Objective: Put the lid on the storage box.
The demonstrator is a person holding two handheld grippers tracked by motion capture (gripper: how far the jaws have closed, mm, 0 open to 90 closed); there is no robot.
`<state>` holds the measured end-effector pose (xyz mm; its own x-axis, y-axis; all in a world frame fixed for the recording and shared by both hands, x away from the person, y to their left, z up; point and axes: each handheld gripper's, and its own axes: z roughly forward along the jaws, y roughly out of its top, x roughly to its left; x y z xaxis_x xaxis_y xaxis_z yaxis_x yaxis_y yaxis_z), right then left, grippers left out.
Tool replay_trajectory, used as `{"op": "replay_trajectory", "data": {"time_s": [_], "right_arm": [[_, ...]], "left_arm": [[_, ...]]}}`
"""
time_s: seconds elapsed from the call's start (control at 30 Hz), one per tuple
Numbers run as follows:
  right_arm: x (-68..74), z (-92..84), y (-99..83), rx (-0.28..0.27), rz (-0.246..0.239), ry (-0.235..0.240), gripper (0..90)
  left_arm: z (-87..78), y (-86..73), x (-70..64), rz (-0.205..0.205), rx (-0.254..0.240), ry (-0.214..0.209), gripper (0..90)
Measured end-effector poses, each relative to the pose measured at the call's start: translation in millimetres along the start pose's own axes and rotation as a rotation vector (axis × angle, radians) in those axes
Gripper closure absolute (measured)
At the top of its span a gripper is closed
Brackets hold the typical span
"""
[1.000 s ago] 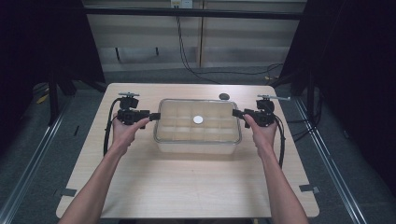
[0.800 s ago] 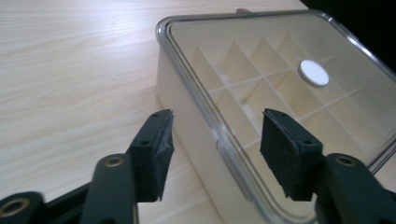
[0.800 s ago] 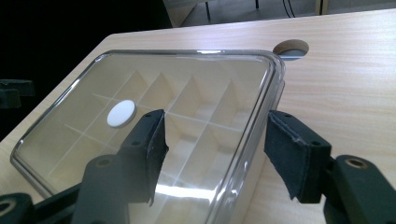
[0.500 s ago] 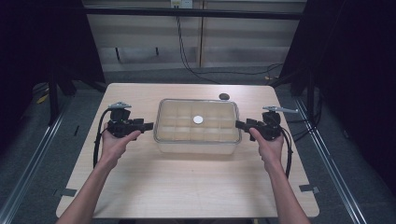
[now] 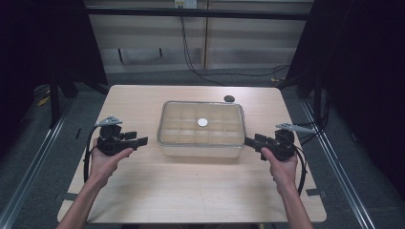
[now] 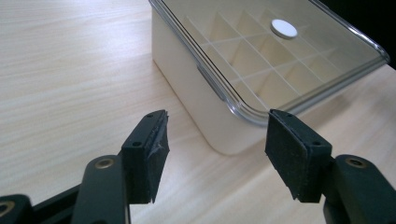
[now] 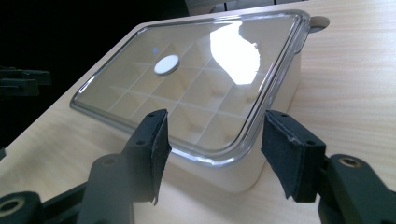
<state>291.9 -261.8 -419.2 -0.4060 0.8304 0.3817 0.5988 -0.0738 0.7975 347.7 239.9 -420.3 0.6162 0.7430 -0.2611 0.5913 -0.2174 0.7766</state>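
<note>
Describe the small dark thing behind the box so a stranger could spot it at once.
On the light wooden table stands a cream compartmented box with a clear lid. Just beyond its far right corner lies a small dark round disc, flat on the wood, unlike the white disc on the lid.

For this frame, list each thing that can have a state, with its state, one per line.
Divided box: upright on the table, closed by its lid, compartments look empty.
Clear lid: seated on the box, flat.
White disc: lying on the lid's middle.
Left gripper: open, holding nothing, clear of the box's left side.
Right gripper: open, holding nothing, close beside the box's right side.
Dark round object: lying on the table behind the box.
</note>
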Motion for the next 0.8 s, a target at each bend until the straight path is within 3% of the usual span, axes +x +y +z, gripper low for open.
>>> {"op": "replay_trajectory", "data": {"time_s": [0.03, 0.07, 0.1, 0.33, 0.53, 0.7, 0.8], "right_arm": [[1.5, -2.8, -3.0, -0.002, -0.005, 0.003, 41.4], [3.2, -8.0, -11.1, -0.008, 0.025, 0.047, 41.4], [3.2, -8.0, -11.1, -0.008, 0.025, 0.047, 41.4], [16.2, -22.0, -34.5, 0.02, -0.02, 0.034, 40.9], [22.9, -30.8, -49.7, 0.016, -0.022, 0.026, 40.0], [29.9, -37.7, -61.4, 0.032, -0.04, 0.016, 39.5], [32.9, -44.4, -73.9, 0.041, -0.051, -0.001, 37.9]], "left_arm": [[-2.8, -3.2, -1.5, 0.002, 0.004, 0.0, 39.3], [-6.1, -8.2, -4.0, 0.014, 0.017, -0.008, 39.6], [-6.1, -8.2, -4.0, 0.014, 0.017, -0.008, 39.5], [-20.0, -34.7, -14.9, 0.03, 0.034, -0.009, 38.8], [-27.1, -50.5, -16.0, 0.01, 0.044, -0.002, 37.7], [-37.7, -60.4, -22.2, 0.034, 0.053, 0.003, 36.6], [-45.9, -74.2, -27.7, 0.024, 0.05, 0.007, 35.2]]}}
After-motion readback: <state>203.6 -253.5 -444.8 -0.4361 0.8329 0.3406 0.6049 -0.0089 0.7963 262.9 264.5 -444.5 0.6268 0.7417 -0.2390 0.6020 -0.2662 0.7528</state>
